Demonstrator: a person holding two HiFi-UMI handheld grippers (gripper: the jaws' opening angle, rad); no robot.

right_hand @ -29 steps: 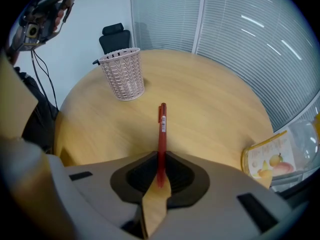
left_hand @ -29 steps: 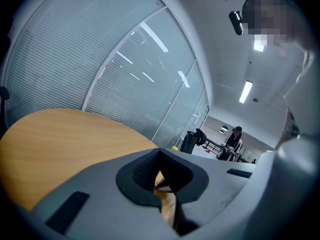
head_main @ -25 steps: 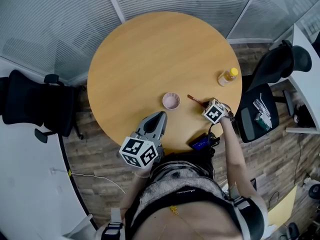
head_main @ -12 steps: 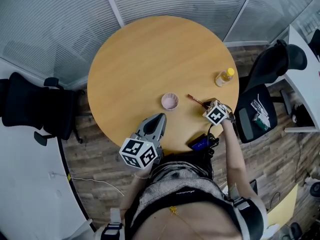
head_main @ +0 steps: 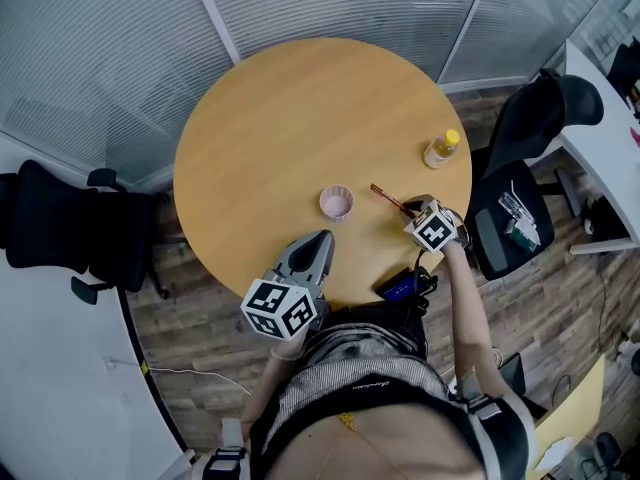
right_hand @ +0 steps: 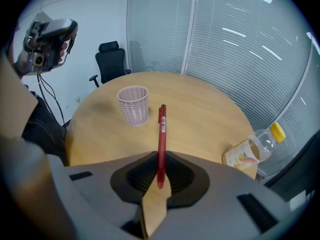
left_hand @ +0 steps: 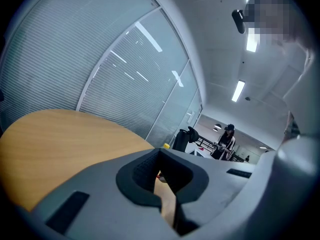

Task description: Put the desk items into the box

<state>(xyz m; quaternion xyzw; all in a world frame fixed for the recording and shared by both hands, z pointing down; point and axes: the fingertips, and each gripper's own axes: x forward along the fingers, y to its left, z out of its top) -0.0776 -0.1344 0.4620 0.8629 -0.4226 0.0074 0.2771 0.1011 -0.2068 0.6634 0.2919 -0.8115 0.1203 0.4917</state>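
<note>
My right gripper (head_main: 409,212) (right_hand: 159,185) is shut on a red pen (right_hand: 161,136), which sticks out ahead of the jaws, low over the round wooden table (head_main: 300,108). The head view shows the pen (head_main: 385,197) pointing toward a pink mesh cup (head_main: 337,202) (right_hand: 134,104) that stands upright a short way to its left. My left gripper (head_main: 318,240) (left_hand: 161,186) hangs at the table's near edge, shut with nothing in it. A small bottle (head_main: 440,149) (right_hand: 252,151) with a yellow cap stands near the table's right edge.
Black office chairs stand left of the table (head_main: 60,233) and right of it (head_main: 530,133). A white desk (head_main: 605,178) is at the far right. A blue device with cables (head_main: 402,285) hangs at the person's waist. Glass walls with blinds lie behind the table.
The head view has shifted slightly. Both grippers, the pen, the cup and the bottle keep their places on the table.
</note>
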